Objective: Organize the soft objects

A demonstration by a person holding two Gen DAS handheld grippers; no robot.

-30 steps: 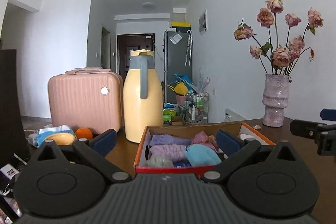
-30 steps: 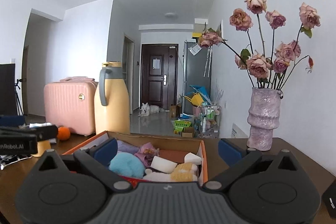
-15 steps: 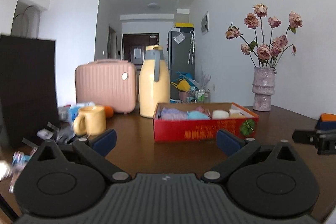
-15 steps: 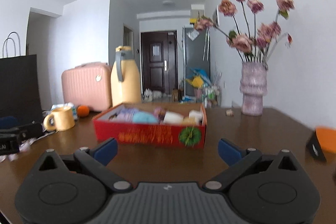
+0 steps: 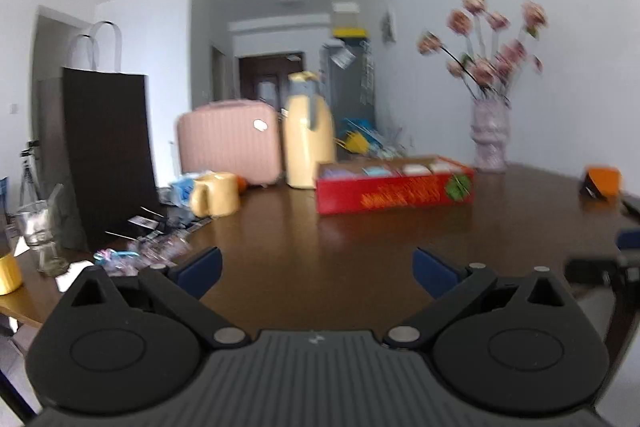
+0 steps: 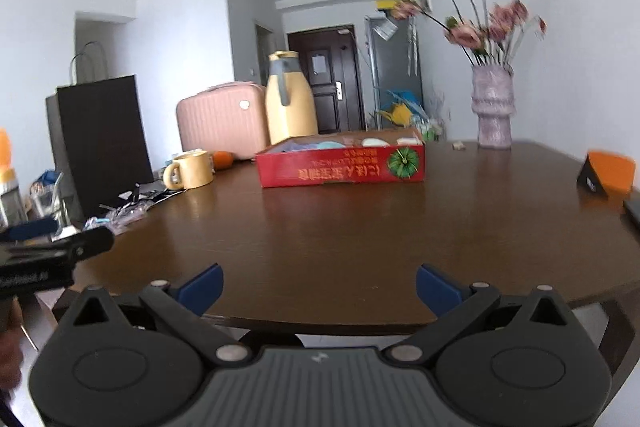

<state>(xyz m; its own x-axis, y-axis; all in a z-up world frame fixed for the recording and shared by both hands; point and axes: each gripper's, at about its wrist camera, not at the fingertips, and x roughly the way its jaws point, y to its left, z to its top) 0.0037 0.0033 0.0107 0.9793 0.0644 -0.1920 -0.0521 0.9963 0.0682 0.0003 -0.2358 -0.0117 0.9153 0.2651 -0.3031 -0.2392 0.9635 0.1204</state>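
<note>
A red cardboard box (image 5: 394, 189) (image 6: 342, 165) stands on the far half of the dark wooden table (image 6: 360, 227). It holds soft items: purple, blue, white and cream pieces peek over its rim. My left gripper (image 5: 316, 267) is open and empty, far back from the box near the table's front edge. My right gripper (image 6: 318, 285) is also open and empty, held just off the table's near edge. The left gripper's body (image 6: 52, 251) shows at the left of the right wrist view.
A yellow mug (image 6: 192, 169), an orange (image 6: 222, 159), a pink case (image 6: 222, 123) and a yellow thermos jug (image 6: 290, 99) stand left of the box. A black paper bag (image 6: 102, 139), wrappers and glasses crowd the left edge. A flower vase (image 6: 492, 107) and an orange-black stand (image 6: 608, 173) are at the right.
Both grippers have pulled back from right above the box to the table's near edge; the box now looks small and far. Both stayed open and empty.
</note>
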